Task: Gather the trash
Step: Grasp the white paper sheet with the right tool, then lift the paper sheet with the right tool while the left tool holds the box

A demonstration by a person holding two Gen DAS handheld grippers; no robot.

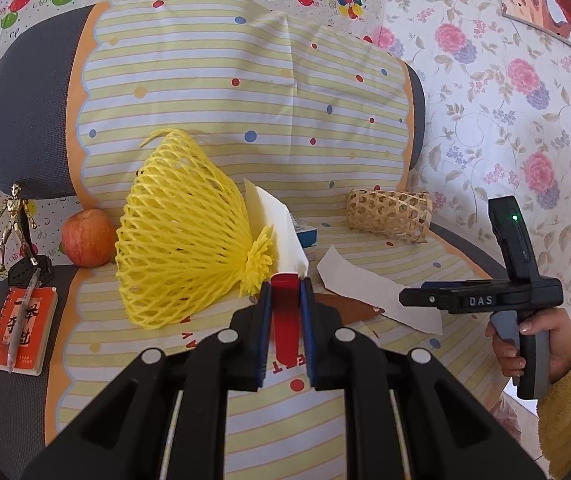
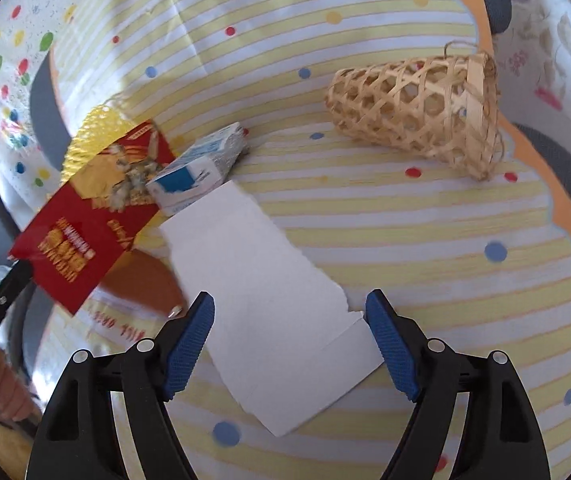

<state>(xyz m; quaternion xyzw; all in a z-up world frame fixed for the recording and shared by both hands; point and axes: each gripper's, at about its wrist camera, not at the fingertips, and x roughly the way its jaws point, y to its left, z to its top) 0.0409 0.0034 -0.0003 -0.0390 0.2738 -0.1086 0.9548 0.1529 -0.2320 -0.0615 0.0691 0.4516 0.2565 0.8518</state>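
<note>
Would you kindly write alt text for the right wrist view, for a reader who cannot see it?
The open right gripper hovers over a white paper sheet on a striped cloth. At left, the left gripper holds a red packet beside a small blue-and-white carton; a woven basket lies on its side beyond.

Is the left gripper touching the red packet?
Touching. In the left wrist view the left gripper is shut on the red packet, with both blue pads pressed against its sides.
</note>
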